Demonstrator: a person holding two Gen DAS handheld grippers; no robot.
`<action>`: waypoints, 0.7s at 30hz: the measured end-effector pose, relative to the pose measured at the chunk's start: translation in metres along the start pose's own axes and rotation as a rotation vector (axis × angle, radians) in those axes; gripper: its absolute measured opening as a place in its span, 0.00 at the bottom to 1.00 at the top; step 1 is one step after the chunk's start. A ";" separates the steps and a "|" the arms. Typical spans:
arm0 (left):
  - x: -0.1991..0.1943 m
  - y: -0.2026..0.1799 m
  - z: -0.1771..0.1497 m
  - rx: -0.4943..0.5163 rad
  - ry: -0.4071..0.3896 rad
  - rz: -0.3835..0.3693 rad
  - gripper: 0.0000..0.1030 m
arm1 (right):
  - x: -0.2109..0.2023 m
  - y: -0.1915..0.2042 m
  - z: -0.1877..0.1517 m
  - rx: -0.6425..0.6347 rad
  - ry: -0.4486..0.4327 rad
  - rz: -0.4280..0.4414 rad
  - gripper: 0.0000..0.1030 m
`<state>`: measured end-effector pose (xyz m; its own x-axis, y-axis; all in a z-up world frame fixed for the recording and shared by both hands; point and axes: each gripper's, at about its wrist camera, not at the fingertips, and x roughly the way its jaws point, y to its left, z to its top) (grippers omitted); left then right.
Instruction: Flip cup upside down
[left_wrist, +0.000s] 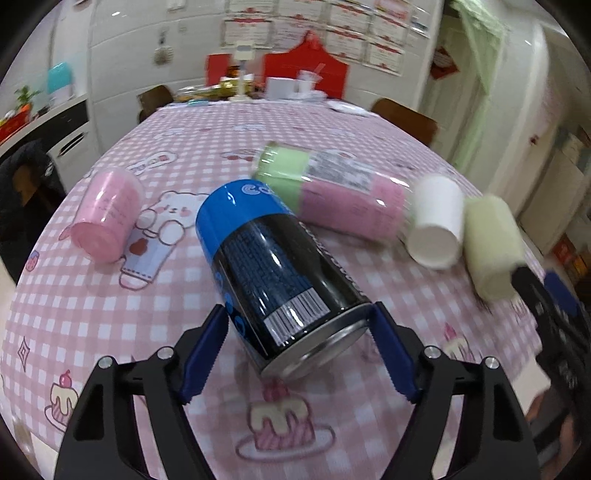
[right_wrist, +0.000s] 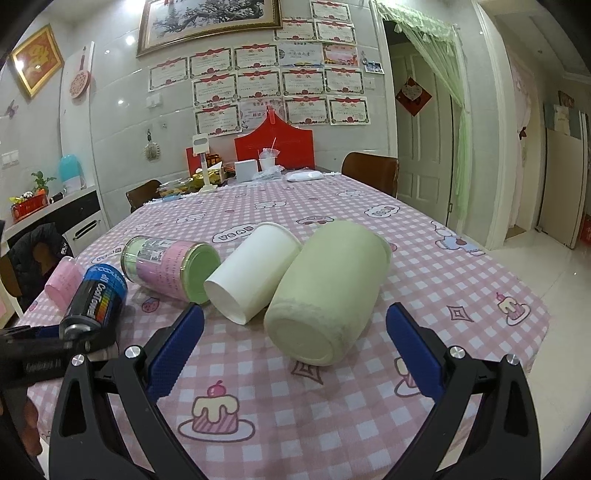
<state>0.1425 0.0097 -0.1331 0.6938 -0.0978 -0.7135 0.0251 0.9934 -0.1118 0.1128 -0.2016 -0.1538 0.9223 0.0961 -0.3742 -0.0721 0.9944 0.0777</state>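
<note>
A blue and black can (left_wrist: 273, 273) lies tilted on the pink checked tablecloth (left_wrist: 184, 314), its metal end between the fingers of my left gripper (left_wrist: 299, 325), whose pads seem to touch its rim. It shows in the right wrist view (right_wrist: 94, 306) too. A pale green cup (right_wrist: 328, 291) lies on its side, base toward my right gripper (right_wrist: 295, 321), which is open just short of it. A white paper cup (right_wrist: 255, 266) lies beside it, also seen in the left wrist view (left_wrist: 437, 221).
A green and pink canister (left_wrist: 332, 192) lies on its side behind the can. A pink cup (left_wrist: 107, 214) lies at the left. Chairs (right_wrist: 371, 171), boxes and a red board (right_wrist: 275, 144) stand at the table's far end. The table edge (right_wrist: 532, 332) drops at the right.
</note>
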 end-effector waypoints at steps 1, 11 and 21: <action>-0.002 -0.003 -0.003 0.020 0.004 -0.017 0.75 | -0.003 0.000 0.001 0.000 -0.002 -0.003 0.92; -0.019 -0.042 -0.027 0.200 0.008 -0.201 0.74 | -0.021 0.004 0.002 -0.016 -0.003 -0.028 0.92; -0.017 -0.034 -0.027 0.189 0.023 -0.262 0.74 | -0.014 0.008 0.002 0.001 0.057 0.015 0.92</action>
<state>0.1100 -0.0238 -0.1358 0.6297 -0.3510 -0.6931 0.3355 0.9275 -0.1648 0.1003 -0.1951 -0.1463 0.8982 0.1138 -0.4247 -0.0858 0.9927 0.0847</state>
